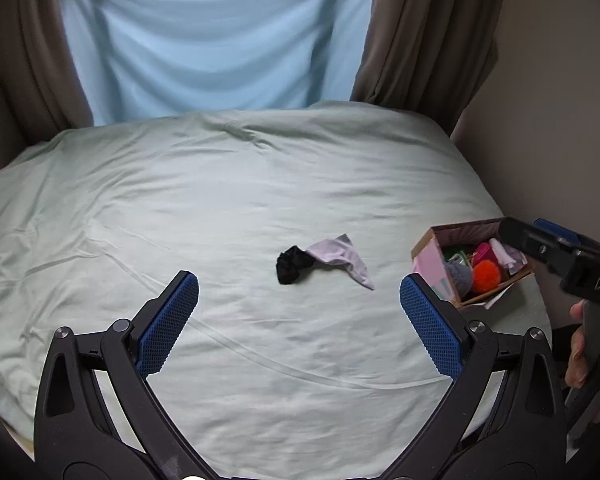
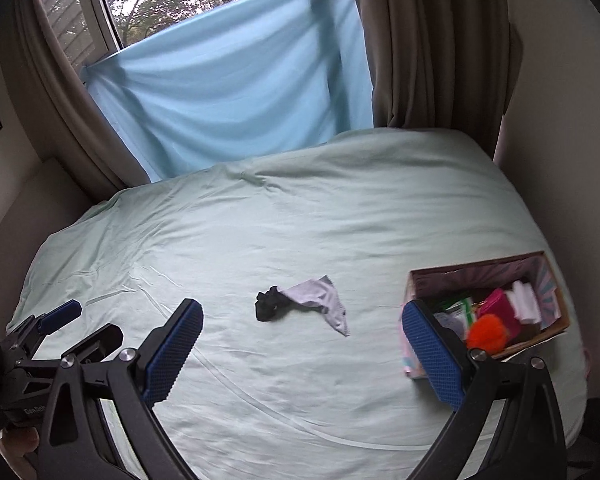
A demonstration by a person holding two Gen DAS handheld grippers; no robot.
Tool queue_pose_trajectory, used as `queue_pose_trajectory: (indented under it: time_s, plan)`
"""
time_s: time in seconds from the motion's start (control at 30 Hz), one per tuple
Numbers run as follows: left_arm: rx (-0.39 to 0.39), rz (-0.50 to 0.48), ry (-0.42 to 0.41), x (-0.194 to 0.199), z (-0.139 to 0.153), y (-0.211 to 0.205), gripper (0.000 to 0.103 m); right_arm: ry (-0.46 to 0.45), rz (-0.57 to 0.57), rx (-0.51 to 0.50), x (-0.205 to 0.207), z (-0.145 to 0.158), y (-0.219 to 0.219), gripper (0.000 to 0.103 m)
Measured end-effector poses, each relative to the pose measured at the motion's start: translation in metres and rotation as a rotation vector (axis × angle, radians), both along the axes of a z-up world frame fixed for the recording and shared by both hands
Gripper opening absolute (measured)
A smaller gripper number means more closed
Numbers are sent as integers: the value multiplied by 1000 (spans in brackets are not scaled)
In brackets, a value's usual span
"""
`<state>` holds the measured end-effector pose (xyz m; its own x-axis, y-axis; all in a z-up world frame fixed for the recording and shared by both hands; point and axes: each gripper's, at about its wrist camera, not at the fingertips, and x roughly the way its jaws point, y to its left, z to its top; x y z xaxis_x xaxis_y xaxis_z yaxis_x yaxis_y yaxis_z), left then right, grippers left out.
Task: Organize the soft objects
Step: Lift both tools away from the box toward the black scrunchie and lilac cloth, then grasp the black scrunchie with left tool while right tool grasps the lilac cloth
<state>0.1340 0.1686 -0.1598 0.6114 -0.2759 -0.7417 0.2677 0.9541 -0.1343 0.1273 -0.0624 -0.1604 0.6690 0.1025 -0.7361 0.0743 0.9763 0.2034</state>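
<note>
Left claw (image 1: 299, 294) spread wide and empty above bed (image 1: 220, 184), right claw (image 2: 302, 320) likewise, black sock (image 1: 291, 267) touching grey cloth (image 1: 342, 258) mid-bed, box (image 1: 432, 266) of soft items at 3 o'clock

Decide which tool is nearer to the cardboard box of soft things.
Right. The right tool has one finger overlapping the cardboard box; the left tool hangs open farther left, facing the socks.

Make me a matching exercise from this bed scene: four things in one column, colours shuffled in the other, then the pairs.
Things:
1. crumpled sock
2. cloth
3. pom-pom
4. gripper pads

Colours:
A. orange
B. blue
C. black
D. pale lilac

Pairs: 1-C, 2-D, 3-A, 4-B
</note>
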Motion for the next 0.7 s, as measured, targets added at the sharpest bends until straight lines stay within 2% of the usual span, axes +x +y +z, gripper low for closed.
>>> queue_pose_trajectory:
  time_s: [0.27,0.43,0.7]
  plan:
    - [5,-69,20,58,-51,13,101,55,-53,32,39,-65,17,99]
    - [7,-84,93,101,-106,6,101,96,-70,-3,68,-118,18,99]
    - [2,-123,140,146,-192,-16,100,121,-86,-58,113,-206,16,99]
